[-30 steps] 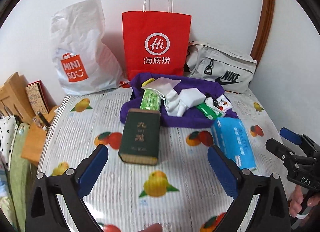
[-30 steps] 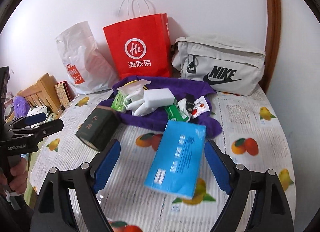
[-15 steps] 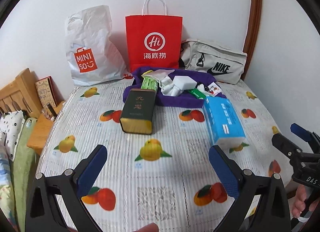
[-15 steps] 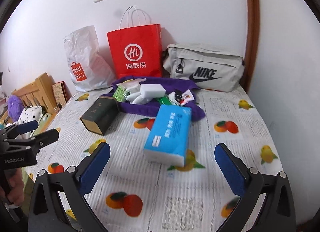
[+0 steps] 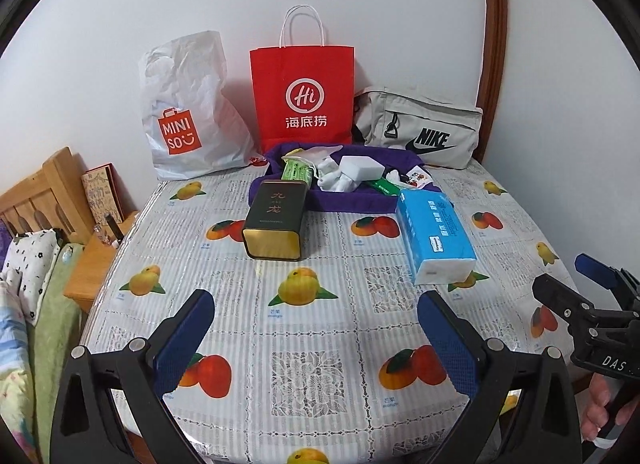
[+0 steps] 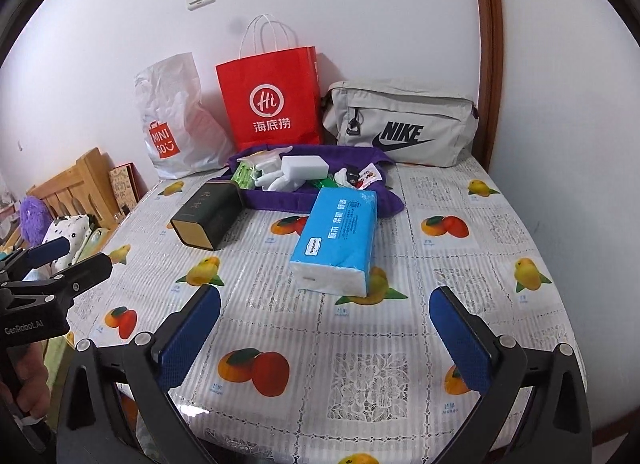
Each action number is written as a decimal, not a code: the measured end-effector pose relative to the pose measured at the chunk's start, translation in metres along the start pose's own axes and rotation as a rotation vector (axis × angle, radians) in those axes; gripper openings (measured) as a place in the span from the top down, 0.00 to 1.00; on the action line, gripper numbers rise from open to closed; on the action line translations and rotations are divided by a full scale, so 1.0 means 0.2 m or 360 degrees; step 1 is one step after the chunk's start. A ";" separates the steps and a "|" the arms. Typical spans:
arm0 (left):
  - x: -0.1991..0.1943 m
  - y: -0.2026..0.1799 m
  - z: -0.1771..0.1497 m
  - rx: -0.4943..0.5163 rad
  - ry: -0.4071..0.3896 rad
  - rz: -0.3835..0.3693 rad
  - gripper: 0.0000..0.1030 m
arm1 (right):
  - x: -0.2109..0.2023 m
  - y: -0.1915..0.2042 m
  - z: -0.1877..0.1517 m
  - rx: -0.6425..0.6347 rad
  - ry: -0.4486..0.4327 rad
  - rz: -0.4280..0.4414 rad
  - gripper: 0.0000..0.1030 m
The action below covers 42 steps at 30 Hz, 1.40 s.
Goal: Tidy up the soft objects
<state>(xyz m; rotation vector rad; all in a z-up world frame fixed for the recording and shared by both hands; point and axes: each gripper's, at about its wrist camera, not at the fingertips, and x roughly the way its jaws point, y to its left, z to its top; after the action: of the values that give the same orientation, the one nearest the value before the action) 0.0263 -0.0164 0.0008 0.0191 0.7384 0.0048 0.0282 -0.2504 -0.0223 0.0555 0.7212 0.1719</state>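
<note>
A blue tissue pack lies on the fruit-print table. A dark green tin lies on its side to its left. Behind them a purple cloth holds a white sponge, a white glove, green packets and small sachets. My left gripper is open and empty over the table's near edge. My right gripper is open and empty, in front of the tissue pack.
A white Miniso bag, a red paper bag and a grey Nike bag stand against the back wall. A wooden headboard and bedding lie left of the table. A wooden door frame rises at right.
Both grippers have pulled back from the objects toward the table's near edge, so everything looks farther away. Both stay open. The objects have not moved.
</note>
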 end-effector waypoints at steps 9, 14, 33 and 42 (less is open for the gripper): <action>0.02 0.00 -0.02 -0.0015 0.0015 -0.0007 0.00 | 0.00 0.00 -0.02 0.0004 0.0011 -0.0008 0.00; 0.02 0.01 -0.04 -0.0020 0.0022 -0.0002 0.00 | 0.01 0.00 -0.02 -0.0003 0.0014 -0.0009 0.00; 0.01 0.02 -0.05 -0.0020 0.0014 0.0002 0.00 | -0.01 0.03 -0.04 -0.0026 0.0012 -0.0007 0.00; 0.01 0.03 -0.05 -0.0025 0.0014 0.0002 0.00 | -0.01 0.03 -0.04 -0.0027 0.0010 -0.0005 0.00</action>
<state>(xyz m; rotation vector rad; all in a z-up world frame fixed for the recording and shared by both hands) 0.0202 -0.0108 -0.0074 0.0047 0.7469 0.0115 0.0207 -0.2441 -0.0258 0.0379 0.7257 0.1753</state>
